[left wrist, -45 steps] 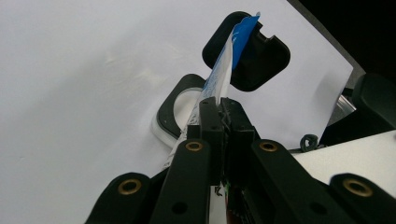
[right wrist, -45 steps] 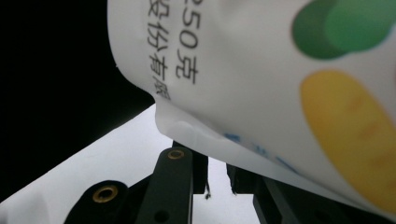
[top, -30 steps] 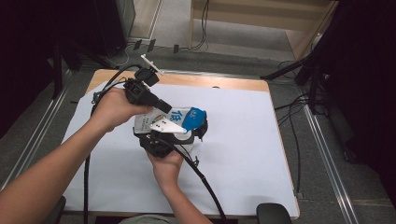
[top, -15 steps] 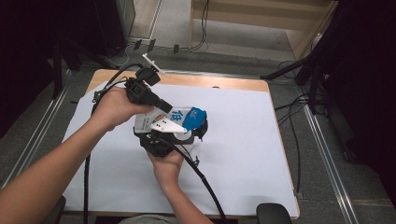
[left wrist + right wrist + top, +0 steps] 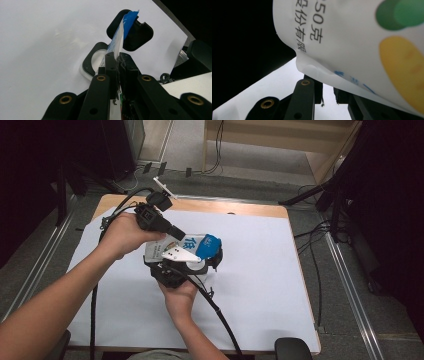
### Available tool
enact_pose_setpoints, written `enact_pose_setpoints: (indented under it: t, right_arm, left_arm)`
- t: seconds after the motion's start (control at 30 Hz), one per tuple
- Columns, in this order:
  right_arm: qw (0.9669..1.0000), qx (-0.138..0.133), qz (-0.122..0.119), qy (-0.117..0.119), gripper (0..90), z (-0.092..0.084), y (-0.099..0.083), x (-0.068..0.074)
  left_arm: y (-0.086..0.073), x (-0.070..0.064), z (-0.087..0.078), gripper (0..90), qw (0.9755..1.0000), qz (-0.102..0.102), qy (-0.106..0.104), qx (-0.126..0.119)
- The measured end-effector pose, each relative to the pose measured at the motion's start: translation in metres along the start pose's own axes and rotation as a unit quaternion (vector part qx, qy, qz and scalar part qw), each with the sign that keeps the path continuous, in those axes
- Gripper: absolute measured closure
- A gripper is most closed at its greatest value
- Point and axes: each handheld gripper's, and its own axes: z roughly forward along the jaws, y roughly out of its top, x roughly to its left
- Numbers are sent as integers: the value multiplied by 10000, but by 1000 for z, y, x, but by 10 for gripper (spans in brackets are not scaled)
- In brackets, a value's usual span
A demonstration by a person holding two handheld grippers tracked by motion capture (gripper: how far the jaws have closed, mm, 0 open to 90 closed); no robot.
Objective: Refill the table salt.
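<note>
A wooden table (image 5: 235, 208) carries a white sheet (image 5: 260, 270) covering most of its top.

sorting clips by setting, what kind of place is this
Probably a lab or recording workspace, not a home: a table under a plain white sheet, loose cables on the floor, and dark frame rails alongside it.

Table (image 5: 280, 285) lay bare to right and front of the bag (image 5: 200, 245), easy passage there. Both grippers, left gripper (image 5: 175, 232) and right gripper (image 5: 212, 257), crowded the bag at centre-left. Cables (image 5: 220, 312) trailed across the near side, blocking low passes.
</note>
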Motion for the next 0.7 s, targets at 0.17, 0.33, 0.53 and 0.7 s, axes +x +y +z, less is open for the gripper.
enact_pose_setpoints:
  t: [0.17, 0.33, 0.53, 0.7]
  right_arm:
    - [10000, 8, 3, -7, 808, 1, 0, 0]
    - [10000, -24, 25, -12, 810, 0, 0, 0]
    - [10000, -31, 42, -4, 810, 0, 0, 0]
    - [10000, -27, 53, -7, 809, 0, 0, 0]
  left_arm:
    - [0, -2, 0, 895, 10000, 50, 5, 33]
    - [1, -3, 0, 896, 10000, 47, 25, 24]
    - [1, 0, 2, 889, 10000, 12, 27, 7]
    - [1, 0, 3, 878, 10000, 0, -20, 15]
